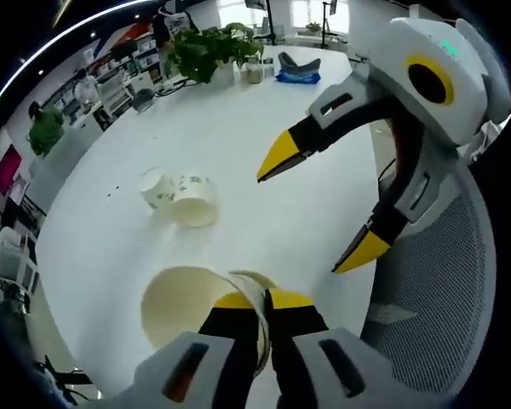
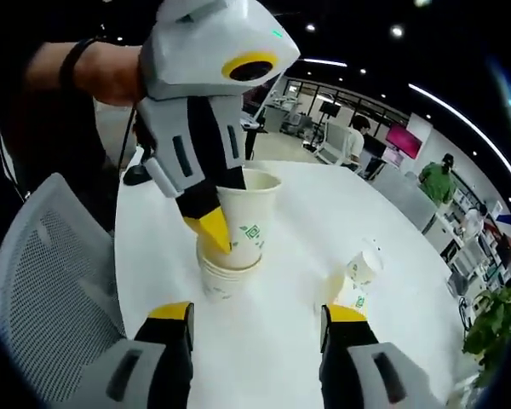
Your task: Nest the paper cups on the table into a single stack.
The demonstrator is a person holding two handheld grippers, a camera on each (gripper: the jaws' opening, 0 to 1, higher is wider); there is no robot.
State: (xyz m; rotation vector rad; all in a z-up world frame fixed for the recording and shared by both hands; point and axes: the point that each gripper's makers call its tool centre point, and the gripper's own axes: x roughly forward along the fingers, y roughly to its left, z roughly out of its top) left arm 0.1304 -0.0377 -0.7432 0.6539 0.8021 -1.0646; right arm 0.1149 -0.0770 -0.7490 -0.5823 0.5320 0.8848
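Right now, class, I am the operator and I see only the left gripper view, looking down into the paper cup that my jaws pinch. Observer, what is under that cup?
Observer: In the right gripper view, the held paper cup has its base inside the top of a short stack of cups. Most of its wall is above the stack.
Operator: How many cups are in that stack?
Observer: At least two rims show below the held cup. I cannot count more exactly.
Operator: Where is the stack relative to the right gripper?
Observer: It stands ahead of the right gripper, in line with the gap between its open jaws but not between them.
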